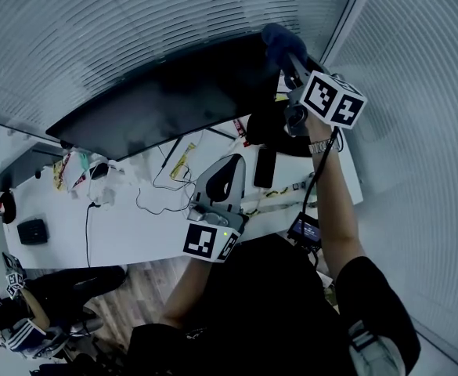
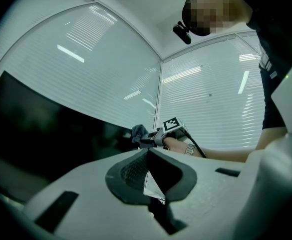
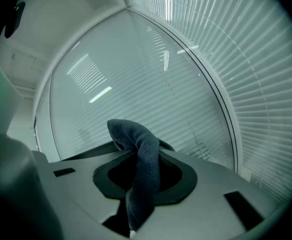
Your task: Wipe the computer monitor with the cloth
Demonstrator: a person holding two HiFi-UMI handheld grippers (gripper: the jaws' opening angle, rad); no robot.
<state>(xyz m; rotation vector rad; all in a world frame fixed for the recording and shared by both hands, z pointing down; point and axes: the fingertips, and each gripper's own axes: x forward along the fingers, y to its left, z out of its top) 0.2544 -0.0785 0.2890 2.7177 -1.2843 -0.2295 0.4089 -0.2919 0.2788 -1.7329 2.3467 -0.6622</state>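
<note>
closest in, the left gripper (image 1: pixel 232 167) is held low in front of the person's dark-clad torso, pointing up and away over the desk (image 1: pixel 135 233). in the left gripper view its jaws are pressed together at the tips with nothing between them (image 2: pixel 147 156).

beyond it the white desk carries a loose tangle of thin cables (image 1: pixel 166 186), a dark flat rectangular object (image 1: pixel 265 167) lying near the gripper's tip, and a small black box (image 1: pixel 33 231) well off to the left.

further on, the wide black monitor (image 1: pixel 166 100) stands at the back of the desk, its screen dark; the left gripper view shows it as a dark panel filling the left side (image 2: pixel 46 134).

the right arm is stretched out, a wristwatch (image 1: pixel 320 145) on it, and the right gripper (image 1: pixel 289 59) is up at the monitor's upper right corner. the right gripper view shows its jaws clenched on the dark blue cloth (image 3: pixel 136 131), which runs up between the pads and folds over their tips (image 3: pixel 145 170). from the head view the cloth (image 1: pixel 278 39) bunches at the monitor's top right edge; from the left gripper view it sits right against that end of the screen (image 2: pixel 139 132), though actual contact is hard to confirm.

behind everything, pale horizontal blinds (image 1: pixel 135 22) cover the walls.
</note>
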